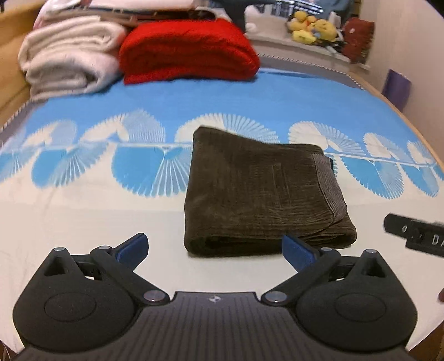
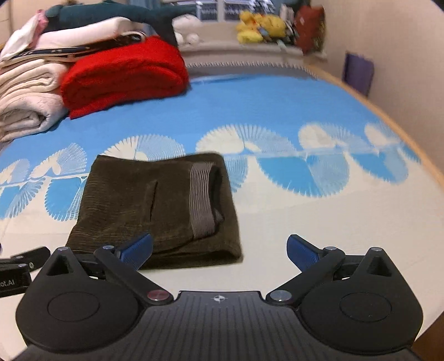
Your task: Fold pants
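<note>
On one bedspread (image 1: 83, 200), one folded pants (image 1: 258, 191), two spread hand-held grippers (image 1: 215, 250).

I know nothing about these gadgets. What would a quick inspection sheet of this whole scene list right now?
Surface: bed sheet, blue and white fan pattern.
Job's things: dark brown pants, folded into a compact rectangle, waistband on top.
Clutter: red blanket and cream blankets, folded at the far end.
Grippers: left gripper and right gripper both open, holding nothing.
Cables: nothing seen.
Surroundings: yellow plush toys on a ledge, beige wall.
</note>
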`<state>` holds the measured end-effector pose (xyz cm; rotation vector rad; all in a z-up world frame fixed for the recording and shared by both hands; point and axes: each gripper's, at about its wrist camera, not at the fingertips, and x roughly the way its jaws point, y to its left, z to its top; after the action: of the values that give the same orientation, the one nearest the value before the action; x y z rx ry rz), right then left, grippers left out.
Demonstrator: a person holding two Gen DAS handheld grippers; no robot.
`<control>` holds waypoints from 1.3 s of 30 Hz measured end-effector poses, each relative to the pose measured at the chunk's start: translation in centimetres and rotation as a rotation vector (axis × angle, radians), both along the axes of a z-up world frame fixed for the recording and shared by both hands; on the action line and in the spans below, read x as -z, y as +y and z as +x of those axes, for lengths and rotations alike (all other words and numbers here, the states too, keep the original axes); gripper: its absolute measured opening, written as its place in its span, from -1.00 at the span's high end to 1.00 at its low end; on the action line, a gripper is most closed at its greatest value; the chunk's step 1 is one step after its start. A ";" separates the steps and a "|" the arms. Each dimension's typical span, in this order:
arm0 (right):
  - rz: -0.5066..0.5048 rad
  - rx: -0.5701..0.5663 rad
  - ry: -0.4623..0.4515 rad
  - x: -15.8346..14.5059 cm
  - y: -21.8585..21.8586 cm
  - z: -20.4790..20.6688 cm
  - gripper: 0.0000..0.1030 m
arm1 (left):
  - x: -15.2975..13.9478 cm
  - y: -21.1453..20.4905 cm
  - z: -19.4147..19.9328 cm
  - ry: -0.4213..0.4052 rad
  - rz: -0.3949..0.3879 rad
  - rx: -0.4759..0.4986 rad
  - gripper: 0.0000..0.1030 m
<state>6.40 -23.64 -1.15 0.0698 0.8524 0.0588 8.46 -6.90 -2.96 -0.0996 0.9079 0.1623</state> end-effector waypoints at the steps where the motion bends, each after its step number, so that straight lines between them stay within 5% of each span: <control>1: 0.010 -0.002 0.011 0.3 0.2 0.0 -0.98 | 0.1 0.0 0.1 0.006 -0.002 -0.004 -0.99; 39: -0.064 -0.098 0.031 1.3 3.2 0.4 -0.98 | 0.7 -0.4 0.7 0.017 0.020 0.021 -0.99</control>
<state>6.80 -20.42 -2.46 -0.0313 0.8874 0.1221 9.13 -7.26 -3.68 -0.0705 0.9233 0.1529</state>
